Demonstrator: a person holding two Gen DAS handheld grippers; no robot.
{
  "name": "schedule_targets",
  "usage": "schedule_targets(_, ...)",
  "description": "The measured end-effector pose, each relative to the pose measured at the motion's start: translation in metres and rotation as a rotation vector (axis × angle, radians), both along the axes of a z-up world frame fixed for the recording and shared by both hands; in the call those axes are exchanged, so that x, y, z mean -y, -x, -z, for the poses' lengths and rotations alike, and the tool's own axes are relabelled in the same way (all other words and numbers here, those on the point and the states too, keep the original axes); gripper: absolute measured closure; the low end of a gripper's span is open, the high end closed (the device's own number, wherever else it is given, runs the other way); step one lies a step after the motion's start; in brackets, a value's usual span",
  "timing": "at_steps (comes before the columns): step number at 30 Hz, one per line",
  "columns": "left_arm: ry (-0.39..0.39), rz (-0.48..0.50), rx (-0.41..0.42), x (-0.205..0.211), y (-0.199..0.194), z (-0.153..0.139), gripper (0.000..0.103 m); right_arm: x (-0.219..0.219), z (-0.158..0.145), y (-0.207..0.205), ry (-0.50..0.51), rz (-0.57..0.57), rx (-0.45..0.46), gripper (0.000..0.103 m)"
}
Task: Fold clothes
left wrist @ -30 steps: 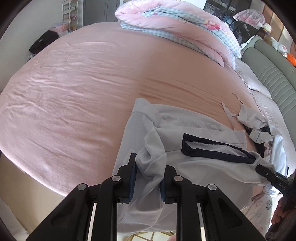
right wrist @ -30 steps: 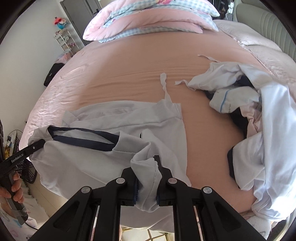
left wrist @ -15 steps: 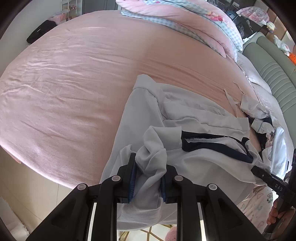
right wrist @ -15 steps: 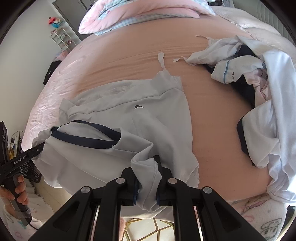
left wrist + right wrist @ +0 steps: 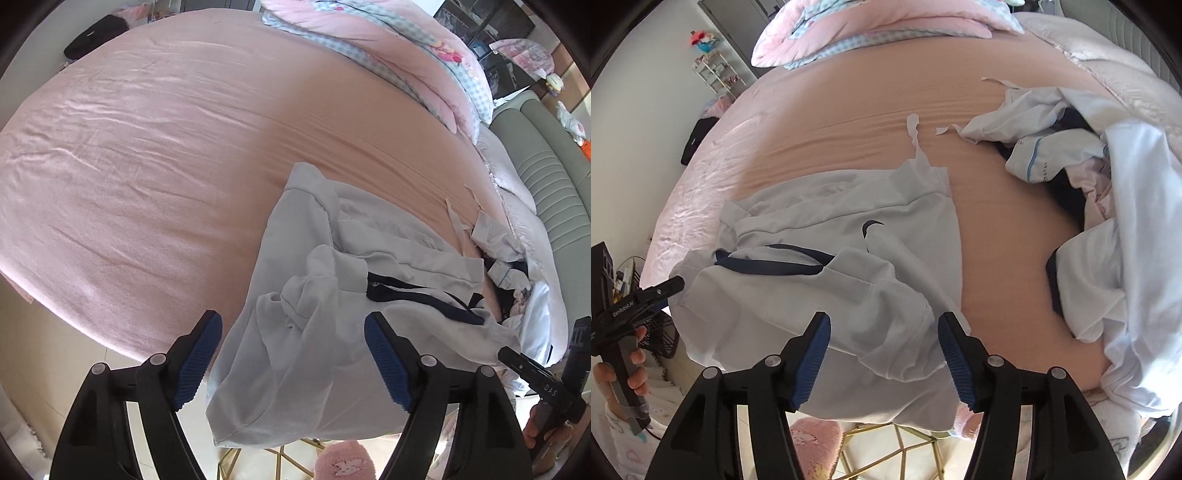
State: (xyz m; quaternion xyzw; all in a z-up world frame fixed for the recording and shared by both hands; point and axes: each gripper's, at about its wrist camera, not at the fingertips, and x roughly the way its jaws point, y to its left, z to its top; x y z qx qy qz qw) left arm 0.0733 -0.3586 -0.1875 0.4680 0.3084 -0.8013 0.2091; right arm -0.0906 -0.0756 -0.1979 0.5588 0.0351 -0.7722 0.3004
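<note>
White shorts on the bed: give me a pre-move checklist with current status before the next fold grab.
1. Left gripper released: ok, jaws have just been opening, pads clear of the cloth between them.
2. Right gripper released: ok, jaws have just been opening, cloth between them but not pinched.
3. White shorts lying flat: not ok, bunched and creased near the navy trim.
4. Shorts fully on the pink bed: not ok, the near edge hangs over the side.
5. Clear of the clothes pile: ok, bare sheet between them.
6. Which edge to grab next: cannot tell.
</note>
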Motion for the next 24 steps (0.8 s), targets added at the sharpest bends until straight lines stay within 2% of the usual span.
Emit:
schedule_targets(5, 0.038, -0.001, -0.008, 0.004, 0.002, -0.01, 0.024, -0.002, -0.009, 0.005, -0.055, -0.014, -0.052, 0.042)
schedule_targets(11, 0.039, 0.004, -0.028, 0.008, 0.014, -0.012, 0.024, -0.006, -0.014, 0.019, -0.055, 0.013, -0.067, 0.042)
schedule_targets(24, 0.024, -0.002, -0.02, 0.03, 0.047, -0.005, 0.024, 0.035, -0.014, 0.059, -0.137, -0.022, -0.092, 0.042)
